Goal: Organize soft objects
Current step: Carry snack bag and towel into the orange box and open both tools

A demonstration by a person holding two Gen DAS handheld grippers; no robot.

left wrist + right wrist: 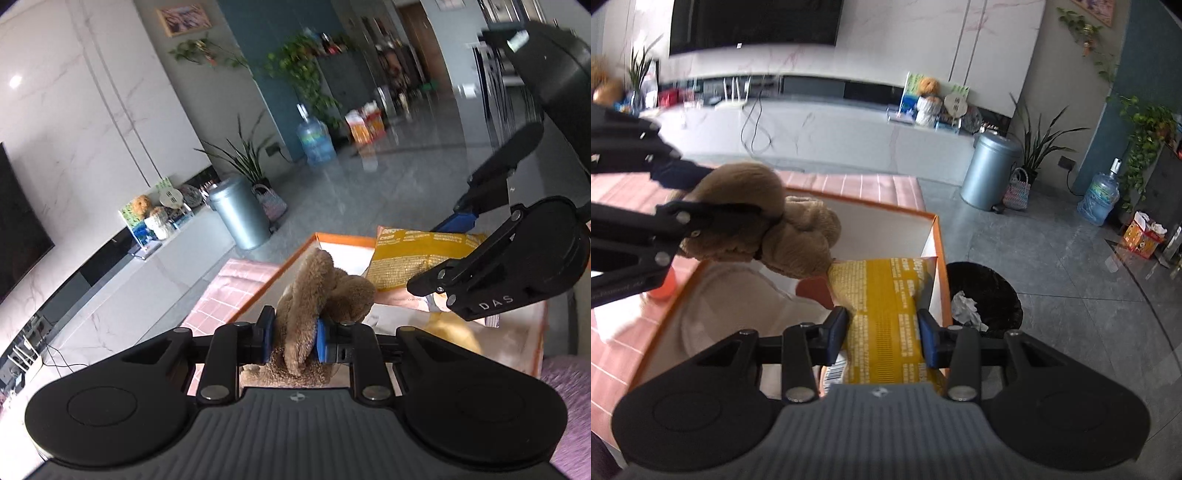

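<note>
The left gripper (pixel 293 341) clamps the brown plush toy (pixel 321 291) above the orange-rimmed cardboard box (pixel 932 236), likely for dropping inside. The right gripper (pixel 882 334) pinches the yellow crinkly snack bag (pixel 886 295) at the box's right wall, probably for the same reason.

The toy (pixel 325 291) is brown plush, soft and fuzzy. The bag (pixel 886 306) is yellow printed foil or plastic, crinkled, with a little shine. The box (pixel 875 218) looks like smooth cardboard, matt white inside with orange edges. The grippers (pixel 293 341) are matt black plastic with blue pads (pixel 929 338) and small shiny metal screws. The floor (pixel 1052 266) is glossy grey tile, the bin (pixel 988 171) dull grey metal.
</note>
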